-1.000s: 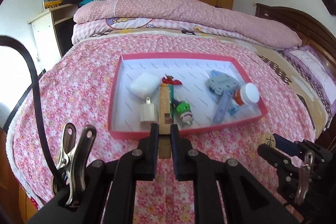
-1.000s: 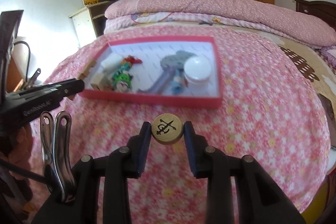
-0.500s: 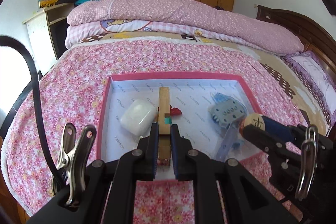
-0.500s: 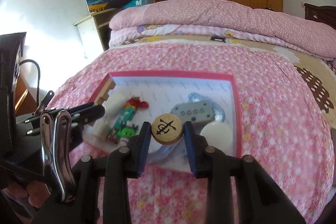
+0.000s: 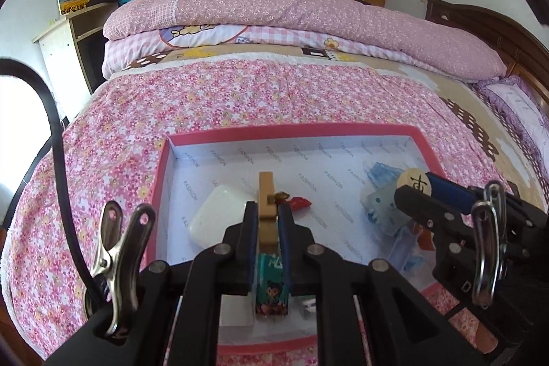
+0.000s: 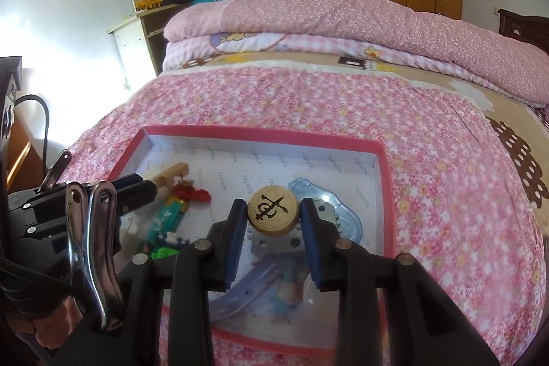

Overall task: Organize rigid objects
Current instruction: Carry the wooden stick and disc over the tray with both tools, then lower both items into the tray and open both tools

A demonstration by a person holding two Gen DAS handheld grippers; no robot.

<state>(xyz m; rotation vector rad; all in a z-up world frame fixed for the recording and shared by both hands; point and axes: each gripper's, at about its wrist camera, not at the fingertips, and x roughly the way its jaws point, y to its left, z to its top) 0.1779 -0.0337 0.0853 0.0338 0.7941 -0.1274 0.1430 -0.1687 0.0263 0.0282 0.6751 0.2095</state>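
I am over the pink-rimmed tray (image 5: 421, 139) with both loads in hand. My left gripper (image 5: 267, 221) is pinching a slim wooden block (image 5: 266, 194) between its pads, the block standing on its long axis and pointing to twelve o'clock above the tray floor. My right gripper (image 6: 272, 215) is clamped on a round wooden chess piece (image 6: 273, 209) with a black character on its face, and it hangs above the blue-grey toy parts (image 6: 338, 215) in the tray.

To set these down well, I judge that I should lower each one until it is just above bare white floor before I let go, so nothing bounces on the soft quilt (image 5: 113, 132) beneath. For the block, the free strip at twelve o'clock of the white case (image 5: 219, 218) looks best; the figure toy (image 6: 168, 211) lies right under my left pads. For the chess piece, the open corner at one o'clock keeps it off the plastic parts. I should release one at a time, and lift straight up.
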